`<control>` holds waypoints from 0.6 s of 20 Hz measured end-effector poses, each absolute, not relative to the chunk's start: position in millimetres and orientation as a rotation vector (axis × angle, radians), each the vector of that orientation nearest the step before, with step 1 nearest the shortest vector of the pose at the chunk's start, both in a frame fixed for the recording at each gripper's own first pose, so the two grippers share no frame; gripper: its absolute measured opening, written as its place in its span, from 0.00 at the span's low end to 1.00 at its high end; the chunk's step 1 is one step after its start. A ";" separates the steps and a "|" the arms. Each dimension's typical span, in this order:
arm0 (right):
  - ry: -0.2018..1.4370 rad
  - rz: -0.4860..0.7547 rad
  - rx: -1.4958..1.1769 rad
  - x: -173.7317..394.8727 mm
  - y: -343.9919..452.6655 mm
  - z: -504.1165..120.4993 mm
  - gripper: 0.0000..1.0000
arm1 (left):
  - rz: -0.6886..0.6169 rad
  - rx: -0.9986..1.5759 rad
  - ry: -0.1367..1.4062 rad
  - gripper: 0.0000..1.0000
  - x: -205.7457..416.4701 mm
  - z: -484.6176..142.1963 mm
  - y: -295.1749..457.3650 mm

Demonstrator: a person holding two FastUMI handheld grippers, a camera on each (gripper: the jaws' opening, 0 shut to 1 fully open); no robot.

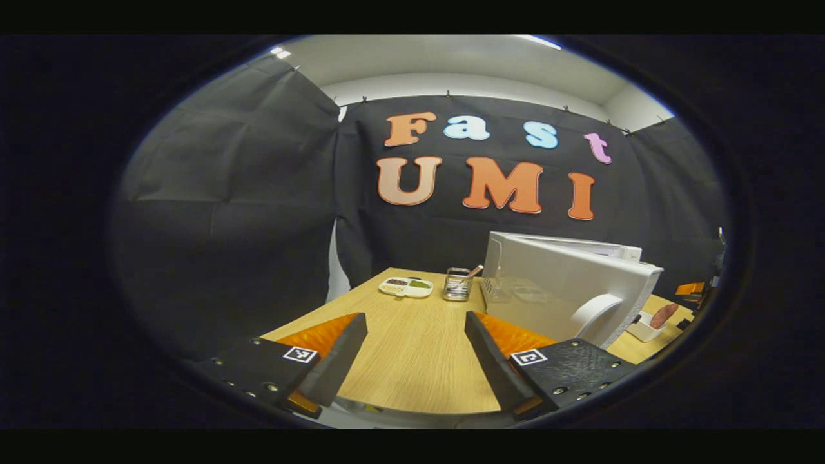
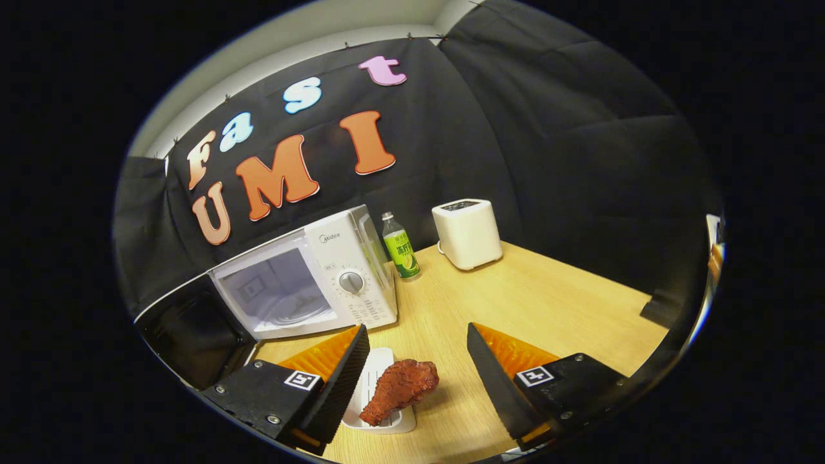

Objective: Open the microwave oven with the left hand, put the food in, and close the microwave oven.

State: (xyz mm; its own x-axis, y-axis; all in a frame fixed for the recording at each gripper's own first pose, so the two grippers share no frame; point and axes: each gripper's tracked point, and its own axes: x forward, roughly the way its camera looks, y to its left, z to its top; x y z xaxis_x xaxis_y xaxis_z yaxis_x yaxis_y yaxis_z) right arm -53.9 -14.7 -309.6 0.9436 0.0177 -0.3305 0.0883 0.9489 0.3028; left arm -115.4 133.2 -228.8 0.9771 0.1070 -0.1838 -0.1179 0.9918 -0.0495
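My right gripper is spread wide with nothing in its grasp, hovering just above the reddish-brown fried drumstick lying on its small white ribbed dish on the pale wooden table, so I'd drop straight down and pinch across the thick end. My left gripper is also agape and empty over bare table, beside the white microwave oven, whose door already stands swung out. From the right gripper view the dark door is cut off at the edge and I can't make out the cavity floor clearly.
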 end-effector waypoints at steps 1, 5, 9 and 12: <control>0.347 -0.034 0.351 -56.4 -15.4 -318.8 0.95 | 0.110 -0.067 0.184 0.92 -112.9 -230.2 132.4; 0.386 -0.027 0.535 -61.7 -17.6 -344.6 0.92 | 0.080 -0.103 0.208 0.94 -105.0 -239.4 124.1; 0.392 0.005 0.732 -60.7 -3.7 -352.2 0.73 | 0.069 -0.090 0.217 0.92 -97.2 -243.2 117.8; 0.396 0.009 0.784 -56.9 0.1 -356.2 0.54 | 0.069 -0.083 0.220 0.92 -97.1 -244.9 116.1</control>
State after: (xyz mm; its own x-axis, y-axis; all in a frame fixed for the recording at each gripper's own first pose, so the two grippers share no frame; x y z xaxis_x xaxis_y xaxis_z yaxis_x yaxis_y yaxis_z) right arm -56.9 0.1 -356.2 0.9265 0.1533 -0.3436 0.1375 0.7122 0.6884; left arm -97.1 116.1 -244.9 0.9737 0.0589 -0.2203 -0.0770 0.9942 -0.0745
